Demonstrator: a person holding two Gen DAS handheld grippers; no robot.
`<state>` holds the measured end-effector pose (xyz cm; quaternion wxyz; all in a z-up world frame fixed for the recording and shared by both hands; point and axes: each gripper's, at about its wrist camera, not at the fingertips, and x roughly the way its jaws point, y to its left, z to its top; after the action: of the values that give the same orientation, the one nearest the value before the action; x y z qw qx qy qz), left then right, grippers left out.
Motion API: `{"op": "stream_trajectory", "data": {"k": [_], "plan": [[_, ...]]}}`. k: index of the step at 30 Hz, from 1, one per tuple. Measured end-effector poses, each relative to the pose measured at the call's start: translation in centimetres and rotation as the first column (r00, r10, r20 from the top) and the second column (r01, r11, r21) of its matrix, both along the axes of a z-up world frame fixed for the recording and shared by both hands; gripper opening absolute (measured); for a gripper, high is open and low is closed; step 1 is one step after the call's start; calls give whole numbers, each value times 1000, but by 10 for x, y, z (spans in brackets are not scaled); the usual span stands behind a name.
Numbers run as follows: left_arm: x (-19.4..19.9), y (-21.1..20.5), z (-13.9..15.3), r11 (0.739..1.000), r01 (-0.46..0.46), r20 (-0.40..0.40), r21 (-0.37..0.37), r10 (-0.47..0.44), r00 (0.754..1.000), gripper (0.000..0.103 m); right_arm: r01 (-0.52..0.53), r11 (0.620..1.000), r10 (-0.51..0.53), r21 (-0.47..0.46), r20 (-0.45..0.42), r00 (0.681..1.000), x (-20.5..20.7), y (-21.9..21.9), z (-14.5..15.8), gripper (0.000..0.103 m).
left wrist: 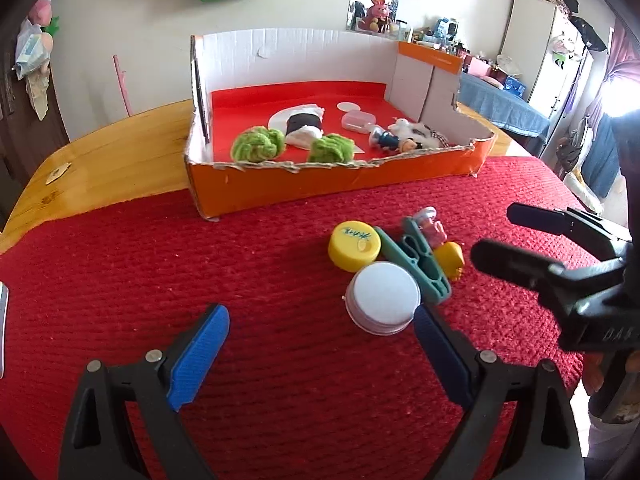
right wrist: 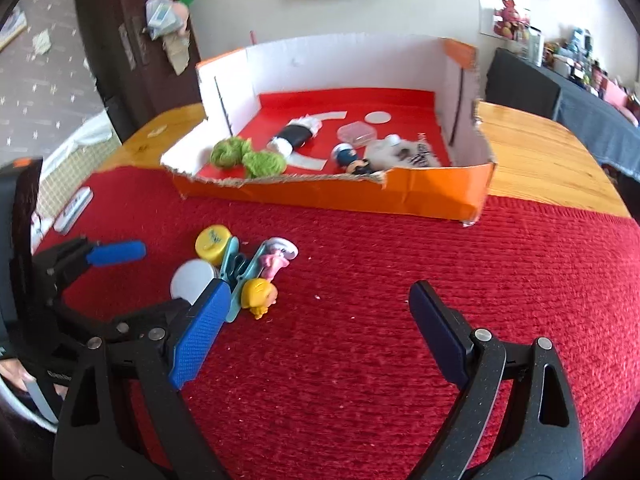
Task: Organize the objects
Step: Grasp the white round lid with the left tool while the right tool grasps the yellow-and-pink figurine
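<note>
While both grippers' fingers gape empty, teal clothespin [left wrist: 416, 264] lies lengthwise toward orange box [left wrist: 336, 188].

Nubby red cloth [left wrist: 200, 264], glossy wooden table [left wrist: 112, 160], torn cardboard box [left wrist: 320, 184], fuzzy green pompoms [left wrist: 256, 144]

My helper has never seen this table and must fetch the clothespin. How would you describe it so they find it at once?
On the red cloth in front of the orange box lies a small cluster of items. The clothespin is in its middle, between the yellow cap and the yellow toy, with a white lid beside it. It is the only long, teal piece.
</note>
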<state>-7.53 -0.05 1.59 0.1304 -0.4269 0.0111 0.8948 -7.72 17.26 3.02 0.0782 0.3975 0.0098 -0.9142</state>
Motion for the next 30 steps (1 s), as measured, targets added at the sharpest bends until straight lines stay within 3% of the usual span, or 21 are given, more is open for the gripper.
{"op": "stream_trajectory", "data": {"k": [9,17,22,30], "plan": [[-3,-11,4,999,-5,-27,-47,3,1000,95,-11,997,5,82,69,998,-11,-9,-18,91],[-2,-12,6,999,27,-27,-26,-28,999,95,82,991,-85,108,28,996,-8,19,-10,91],[-4,-1,5,998,61,-30,-30,-62,998,95,21,997,-24,69,45,999,-10,12,-9,91],[-11,-1,1,995,58,-26,-79,-60,998,93,19,989,-28,145,58,998,-24,0,-17,91]]}}
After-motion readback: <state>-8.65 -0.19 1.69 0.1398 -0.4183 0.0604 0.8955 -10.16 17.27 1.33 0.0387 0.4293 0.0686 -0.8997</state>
